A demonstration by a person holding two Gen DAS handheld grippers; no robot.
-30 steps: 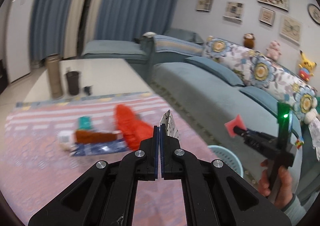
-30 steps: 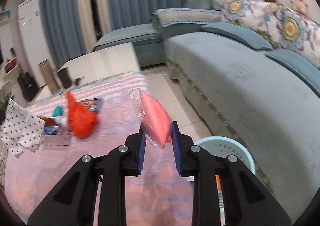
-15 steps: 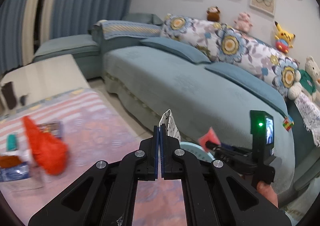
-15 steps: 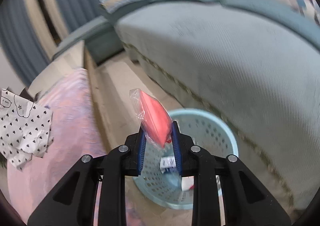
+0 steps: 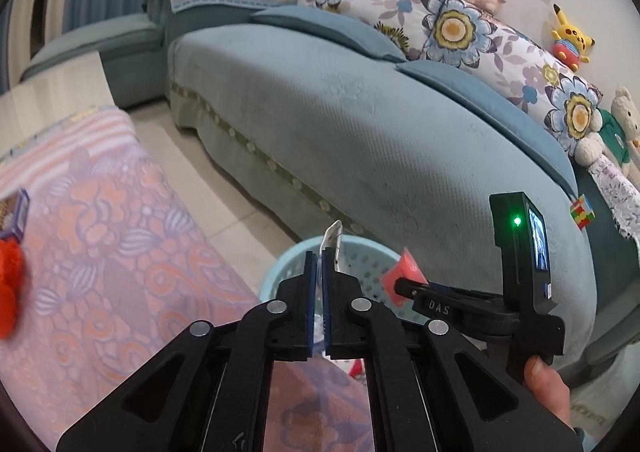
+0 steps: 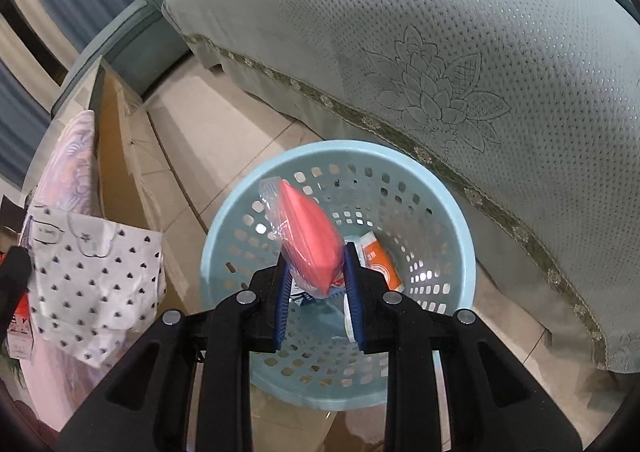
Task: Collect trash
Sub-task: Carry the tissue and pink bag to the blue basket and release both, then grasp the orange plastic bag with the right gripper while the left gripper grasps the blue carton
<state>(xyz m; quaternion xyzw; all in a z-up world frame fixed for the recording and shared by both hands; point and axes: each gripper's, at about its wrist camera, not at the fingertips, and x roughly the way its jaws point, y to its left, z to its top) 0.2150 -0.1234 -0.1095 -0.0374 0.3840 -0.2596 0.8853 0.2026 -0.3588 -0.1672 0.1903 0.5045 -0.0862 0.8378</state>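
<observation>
Here the right gripper point(image 6: 316, 276) is clamped on a pink flat packet in clear plastic wrap point(image 6: 310, 240), directly above the light blue perforated plastic basket point(image 6: 456, 236) on the tiled floor beside the teal sofa point(image 6: 440, 52). The left gripper point(image 5: 319, 284) is pinched on a white heart-printed paper bag point(image 6: 96, 280), near the basket rim.
</observation>
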